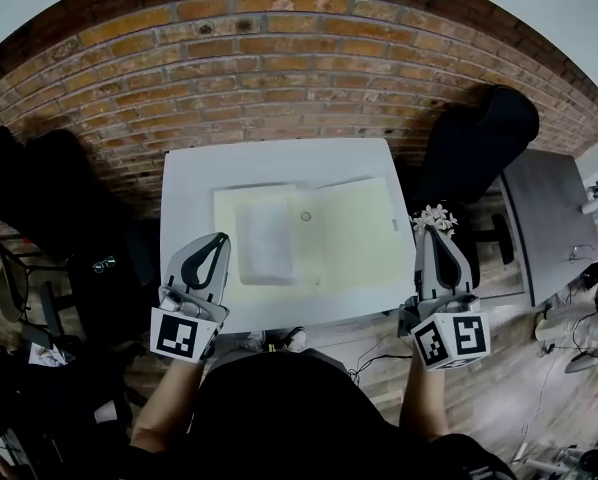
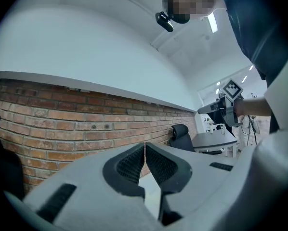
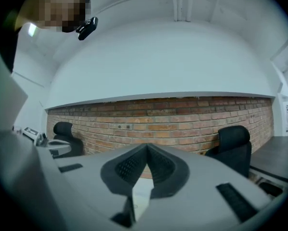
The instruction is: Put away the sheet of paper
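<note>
A white sheet of paper lies on the left half of an open pale yellow folder, which is spread flat on a white table. A small round clasp sits near the folder's middle fold. My left gripper is held at the folder's left edge above the table's near left corner, jaws shut and empty. Off the table's right edge, my right gripper is also shut with nothing in it. Both point level toward the brick wall.
A brick wall runs behind the table. A black office chair stands at the back right and another at the left. A grey desk is to the right. Small white flowers show by the right gripper's tip.
</note>
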Tool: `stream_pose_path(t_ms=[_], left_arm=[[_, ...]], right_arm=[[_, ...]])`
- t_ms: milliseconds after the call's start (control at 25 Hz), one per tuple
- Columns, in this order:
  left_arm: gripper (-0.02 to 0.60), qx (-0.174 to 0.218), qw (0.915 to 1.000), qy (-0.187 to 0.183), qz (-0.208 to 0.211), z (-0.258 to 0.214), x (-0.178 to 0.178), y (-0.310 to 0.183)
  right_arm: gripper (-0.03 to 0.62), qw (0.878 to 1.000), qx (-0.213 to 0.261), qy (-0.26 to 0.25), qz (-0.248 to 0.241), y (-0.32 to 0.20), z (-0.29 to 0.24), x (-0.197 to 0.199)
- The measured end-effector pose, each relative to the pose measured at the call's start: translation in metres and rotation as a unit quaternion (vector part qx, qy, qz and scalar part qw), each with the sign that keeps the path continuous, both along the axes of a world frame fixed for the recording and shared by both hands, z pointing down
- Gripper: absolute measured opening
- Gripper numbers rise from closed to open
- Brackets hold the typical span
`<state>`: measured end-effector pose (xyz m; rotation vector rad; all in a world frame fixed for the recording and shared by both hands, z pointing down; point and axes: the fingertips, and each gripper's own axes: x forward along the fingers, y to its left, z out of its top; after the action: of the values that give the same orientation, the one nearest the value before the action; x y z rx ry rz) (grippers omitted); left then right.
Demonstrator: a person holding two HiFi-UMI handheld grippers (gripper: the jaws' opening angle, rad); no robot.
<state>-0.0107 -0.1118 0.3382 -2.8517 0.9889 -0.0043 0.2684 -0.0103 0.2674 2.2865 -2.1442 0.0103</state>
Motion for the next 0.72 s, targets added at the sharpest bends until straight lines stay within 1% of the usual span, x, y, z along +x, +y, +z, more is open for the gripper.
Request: stream_pose_path(t_ms=[160,280,320,520,680,720], left_arm=[[0.031,0.003,1.0000,-0.001,-0.004,-0.007,-0.006,-0.002],[0.031,0.026,0.9996,-0.007,-0.003,-0.011,-0.011,-0.005],[0.031,0.028,0.9996,-0.008,-0.005,-0.013,-0.013,-0.006],[0.031,0.024,0.9995,0.000,-0.019,-0.024,-0.025,-0.005],[0.031,0.002,0.9996,-0.003,-0.028,-0.025,-0.033,-0.002],[0.031,0.003,0.9995,-0.003,-0.030,-0.026,-0.035,-0.002]], right_arm=[[0.014,1.000,-0.003,0.004,0.004,0.004,0.001,-0.002],[0.014,1.000,-0.002,0.005,0.002,0.002,-0.001,-0.005],[0.014,1.000,-0.001,0.006,0.001,0.001,-0.002,-0.006],[0.014,1.000,0.002,0.010,-0.001,0.003,-0.001,-0.010],[0.014,1.000,0.000,0.007,-0.001,-0.003,0.003,-0.012],[0.014,1.000,0.001,0.006,-0.002,-0.004,0.003,-0.012]])
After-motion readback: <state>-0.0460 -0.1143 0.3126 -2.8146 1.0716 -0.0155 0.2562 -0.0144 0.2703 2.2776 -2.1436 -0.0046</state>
